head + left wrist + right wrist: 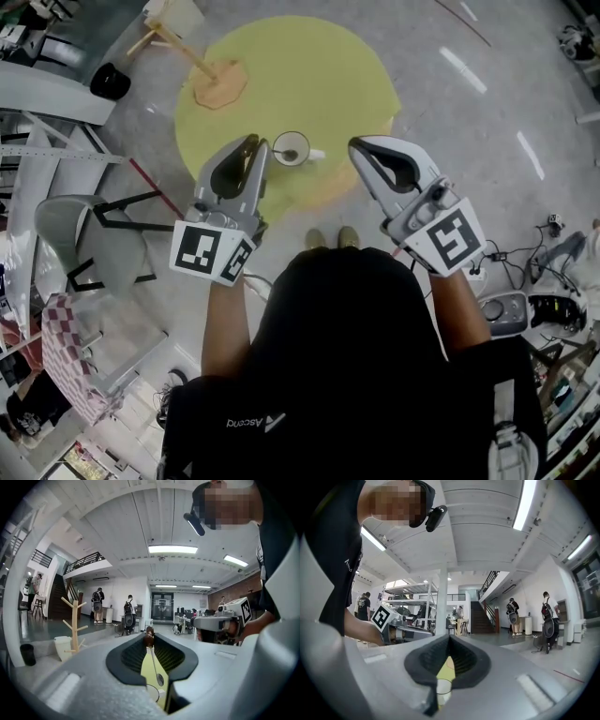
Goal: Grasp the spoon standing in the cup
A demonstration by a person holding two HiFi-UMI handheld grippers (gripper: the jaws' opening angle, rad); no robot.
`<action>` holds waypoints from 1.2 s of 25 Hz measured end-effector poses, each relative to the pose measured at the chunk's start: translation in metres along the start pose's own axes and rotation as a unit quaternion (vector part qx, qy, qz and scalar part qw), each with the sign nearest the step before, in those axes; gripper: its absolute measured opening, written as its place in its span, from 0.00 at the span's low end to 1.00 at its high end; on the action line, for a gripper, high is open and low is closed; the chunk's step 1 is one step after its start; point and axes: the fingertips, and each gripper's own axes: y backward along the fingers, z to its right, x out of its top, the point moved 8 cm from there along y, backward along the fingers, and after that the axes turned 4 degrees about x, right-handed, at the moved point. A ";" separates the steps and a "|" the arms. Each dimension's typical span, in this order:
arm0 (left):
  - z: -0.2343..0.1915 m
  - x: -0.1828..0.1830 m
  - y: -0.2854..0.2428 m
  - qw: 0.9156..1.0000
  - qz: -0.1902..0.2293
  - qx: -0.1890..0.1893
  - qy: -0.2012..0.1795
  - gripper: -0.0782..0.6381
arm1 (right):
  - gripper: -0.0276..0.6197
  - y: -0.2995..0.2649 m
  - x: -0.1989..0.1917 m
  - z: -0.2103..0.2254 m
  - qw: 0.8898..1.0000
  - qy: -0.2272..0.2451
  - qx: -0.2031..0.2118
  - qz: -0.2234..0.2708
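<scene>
Your left gripper (149,638) was clamped on the spoon's (160,679) wooden handle, apparently lifted above the cup (291,148) on the yellow table (319,66); the grasp looked done. Your right gripper (449,641) was closed and empty.

Cup (292,148) on table (328,84), right of rack (217,84)

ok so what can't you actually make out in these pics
- Whether the spoon bowl is in or above the cup: in the left gripper view the jaw body cuts off most of the cup.
- The spoon in the head view: the left hand-held gripper covers nearly all of it.
- The cup's contents: too small in the head view, just a dark spot.
- The cup in the right gripper view: mostly behind the right hand-held gripper.
</scene>
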 end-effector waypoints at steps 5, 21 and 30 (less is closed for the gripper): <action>0.007 0.015 0.018 0.999 0.030 0.011 -0.001 0.19 | 0.05 0.005 0.007 -0.010 1.000 -0.002 -0.003 0.013; 0.015 0.027 0.028 0.998 0.056 0.014 0.005 0.19 | 0.05 0.015 0.015 -0.020 1.000 0.010 -0.007 0.005; 0.020 0.024 0.028 0.998 0.054 0.017 0.007 0.19 | 0.05 0.021 0.012 -0.019 1.000 0.008 -0.004 0.004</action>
